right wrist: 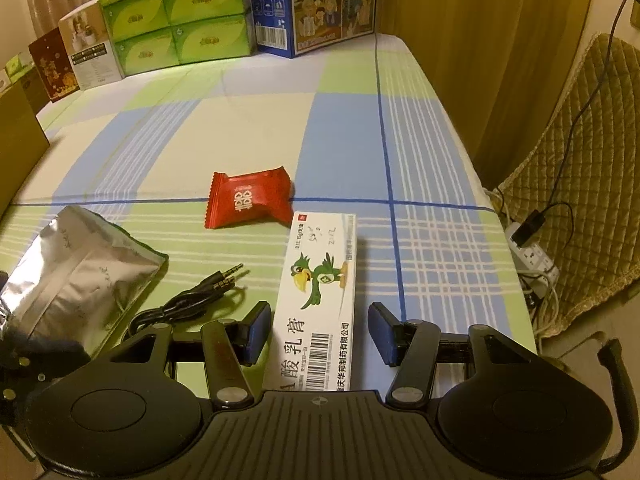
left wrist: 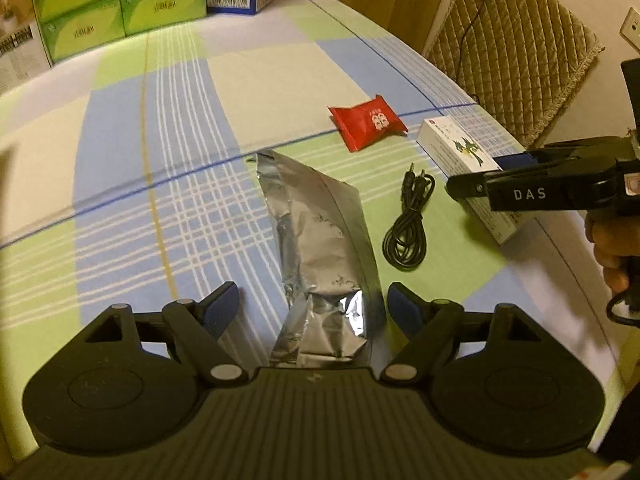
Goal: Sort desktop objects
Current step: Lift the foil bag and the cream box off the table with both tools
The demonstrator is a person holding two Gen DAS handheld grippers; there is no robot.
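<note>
**Both jaws open over the checked counter**

Right hand-held gripper (right wrist: pixel 318 330), marked "DAS", spread open astride a white ointment box (right wrist: pixel 320 280) with green parrot and barcode, by the counter's (right wrist: pixel 432 152) right edge. Left hand-held gripper (left wrist: pixel 312 310) open around a silver foil pouch (left wrist: pixel 320 240). Between them, a coiled black audio cable (left wrist: pixel 408 228). Red candy packet (right wrist: pixel 250 202) mid-counter; far half bare.

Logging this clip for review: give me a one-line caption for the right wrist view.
Open right hand-held gripper straddles a white ointment box on the plaid tablecloth, not yet closed.
</note>
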